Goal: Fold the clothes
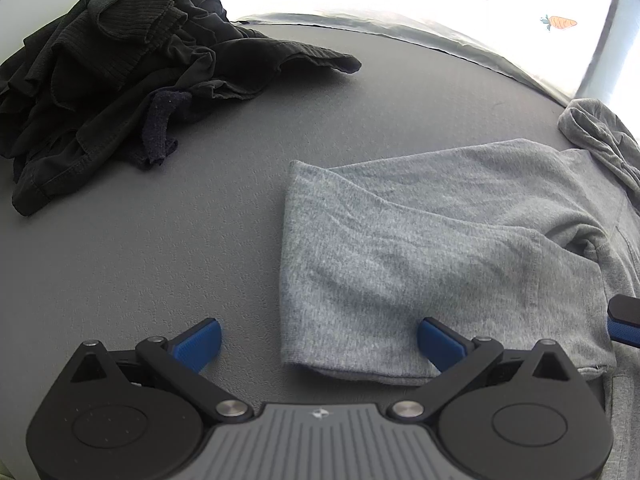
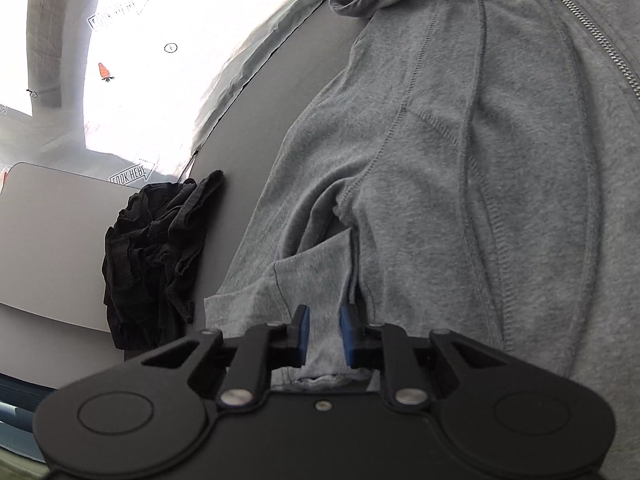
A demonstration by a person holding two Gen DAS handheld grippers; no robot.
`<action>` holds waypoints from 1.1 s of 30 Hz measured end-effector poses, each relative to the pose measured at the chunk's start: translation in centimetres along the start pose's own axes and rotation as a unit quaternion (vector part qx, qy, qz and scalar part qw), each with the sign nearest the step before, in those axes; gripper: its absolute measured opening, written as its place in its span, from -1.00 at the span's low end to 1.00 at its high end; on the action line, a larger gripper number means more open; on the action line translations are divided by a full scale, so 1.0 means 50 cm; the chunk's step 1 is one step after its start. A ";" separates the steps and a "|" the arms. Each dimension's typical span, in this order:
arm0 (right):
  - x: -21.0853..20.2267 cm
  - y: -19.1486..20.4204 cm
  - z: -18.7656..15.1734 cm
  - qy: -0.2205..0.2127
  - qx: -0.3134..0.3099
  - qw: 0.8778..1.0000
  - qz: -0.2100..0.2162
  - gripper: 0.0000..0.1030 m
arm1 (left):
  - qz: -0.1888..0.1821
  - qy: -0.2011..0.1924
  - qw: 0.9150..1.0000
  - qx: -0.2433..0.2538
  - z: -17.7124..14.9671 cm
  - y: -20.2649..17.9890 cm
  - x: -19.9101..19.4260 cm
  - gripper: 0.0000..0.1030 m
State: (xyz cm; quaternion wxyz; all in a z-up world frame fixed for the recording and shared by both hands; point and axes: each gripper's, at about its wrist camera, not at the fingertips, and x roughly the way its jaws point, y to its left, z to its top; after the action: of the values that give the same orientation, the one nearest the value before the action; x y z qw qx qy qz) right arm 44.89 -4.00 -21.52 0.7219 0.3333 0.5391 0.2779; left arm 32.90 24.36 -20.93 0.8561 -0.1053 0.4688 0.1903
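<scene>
A grey zip hoodie (image 1: 440, 240) lies flat on the grey table (image 1: 160, 260), with a sleeve folded across its body. My left gripper (image 1: 320, 344) stands open and wide over the folded part's near left corner, one pad above bare table and the other above the cloth. In the right wrist view the hoodie (image 2: 480, 160) fills the right side, with its zipper (image 2: 592, 28) and drawstring showing. My right gripper (image 2: 325, 332) is nearly closed, its blue pads pinching a strip of the grey fabric by the near edge. One of the right gripper's fingertips (image 1: 624, 316) shows at the left view's right edge.
A crumpled pile of black clothes (image 1: 100, 80) sits at the table's far left, also visible as the black pile (image 2: 152, 248). The hood (image 1: 600, 132) bunches at the far right. A second pale surface (image 2: 48, 240) adjoins the table. Bright white floor with markers lies beyond the far edge.
</scene>
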 end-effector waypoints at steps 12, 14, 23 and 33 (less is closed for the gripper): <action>0.019 0.031 -0.006 0.007 -0.088 0.995 -0.055 -0.64 | 0.003 0.002 1.000 -0.002 0.003 -0.001 0.000 1.00; 0.020 0.032 -0.005 0.006 -0.089 0.995 -0.055 -0.64 | 0.003 0.003 1.000 -0.001 0.004 -0.001 0.001 1.00; -0.003 0.052 -0.005 -0.030 -0.123 0.991 -0.035 -0.95 | 0.003 -0.009 1.000 -0.003 0.000 -0.001 -0.001 1.00; -0.111 0.085 -0.004 -0.122 -0.174 0.977 -0.032 -0.95 | -0.029 -0.032 0.999 -0.014 0.012 -0.020 -0.079 1.00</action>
State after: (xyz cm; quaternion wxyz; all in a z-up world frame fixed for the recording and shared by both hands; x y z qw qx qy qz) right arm 43.07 -5.56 -14.96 0.8374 0.2170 0.4009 0.3015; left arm 31.88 22.75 -17.28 0.8744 -0.1243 0.4351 0.1754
